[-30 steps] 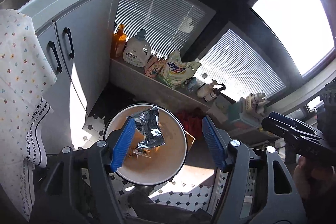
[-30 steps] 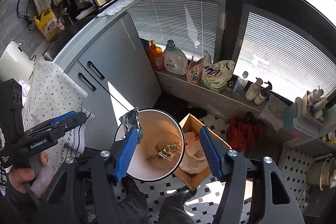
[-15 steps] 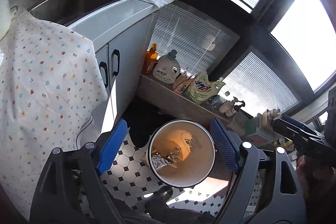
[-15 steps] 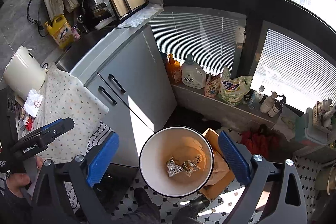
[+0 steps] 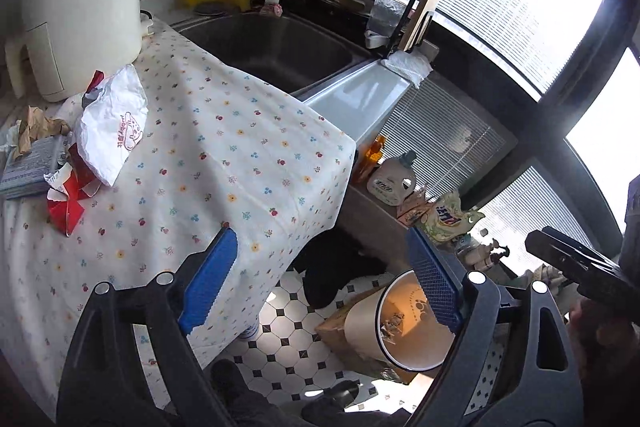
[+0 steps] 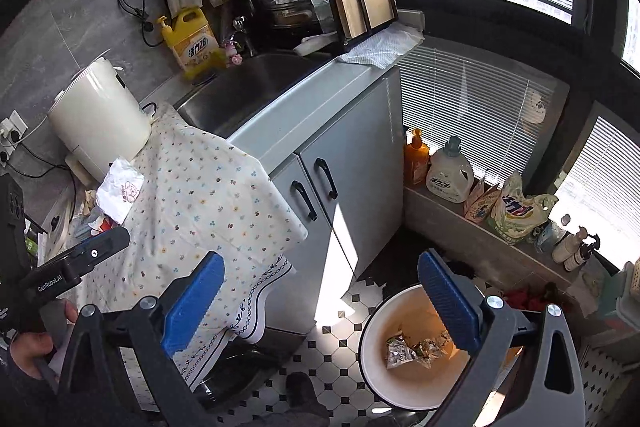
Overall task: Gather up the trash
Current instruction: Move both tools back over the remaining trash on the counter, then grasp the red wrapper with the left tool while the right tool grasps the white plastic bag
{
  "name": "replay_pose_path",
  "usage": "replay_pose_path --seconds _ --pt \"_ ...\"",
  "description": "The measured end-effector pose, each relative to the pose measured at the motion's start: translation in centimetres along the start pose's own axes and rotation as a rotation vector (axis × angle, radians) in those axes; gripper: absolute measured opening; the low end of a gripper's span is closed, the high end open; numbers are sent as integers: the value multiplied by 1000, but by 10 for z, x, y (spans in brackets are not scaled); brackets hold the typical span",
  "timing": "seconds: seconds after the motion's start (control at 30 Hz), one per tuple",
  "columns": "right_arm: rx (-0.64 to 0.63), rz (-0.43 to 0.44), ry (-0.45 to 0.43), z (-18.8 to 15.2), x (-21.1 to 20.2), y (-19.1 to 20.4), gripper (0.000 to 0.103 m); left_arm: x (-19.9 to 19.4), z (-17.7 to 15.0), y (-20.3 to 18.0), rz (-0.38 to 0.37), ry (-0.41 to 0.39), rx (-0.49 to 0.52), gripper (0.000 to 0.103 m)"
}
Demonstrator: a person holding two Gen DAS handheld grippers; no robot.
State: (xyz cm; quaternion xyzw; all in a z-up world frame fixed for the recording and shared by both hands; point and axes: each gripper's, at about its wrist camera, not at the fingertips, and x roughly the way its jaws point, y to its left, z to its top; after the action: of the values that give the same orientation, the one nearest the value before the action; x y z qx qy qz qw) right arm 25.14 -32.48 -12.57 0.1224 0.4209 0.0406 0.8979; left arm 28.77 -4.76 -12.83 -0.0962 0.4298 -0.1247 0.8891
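Gripper (image 6: 320, 303) empty, above-left of bin trash (image 6: 416, 349)

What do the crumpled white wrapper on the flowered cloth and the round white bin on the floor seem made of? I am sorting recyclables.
The crumpled white wrapper looks like thin matt paper: sharp creases, pink print, though a coated film is possible. The round white bin looks like smooth, slightly glossy plastic: a thin rolled rim and sunlight glowing orange through its wall.

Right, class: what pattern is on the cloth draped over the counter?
The cloth is white with small scattered multicoloured flowers, clearest in the left wrist view.
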Motion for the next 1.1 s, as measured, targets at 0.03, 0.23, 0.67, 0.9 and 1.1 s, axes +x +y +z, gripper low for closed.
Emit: replay_pose_path --seconds 0.03,0.23,0.67,0.9,1.1 --pt "-9 7 1 2 3 9 95 -4 1 10 10 -7 -13 85" --pt "-59 48 12 8 22 61 95 -25 3 70 67 -43 -88 85" --pt "-113 84 28 9 58 148 95 -45 5 172 118 -77 -184 82" --pt "-122 84 36 5 75 183 95 -31 4 211 110 -23 -202 47" --pt "-127 63 42 2 83 201 95 -12 5 228 92 20 -186 32"
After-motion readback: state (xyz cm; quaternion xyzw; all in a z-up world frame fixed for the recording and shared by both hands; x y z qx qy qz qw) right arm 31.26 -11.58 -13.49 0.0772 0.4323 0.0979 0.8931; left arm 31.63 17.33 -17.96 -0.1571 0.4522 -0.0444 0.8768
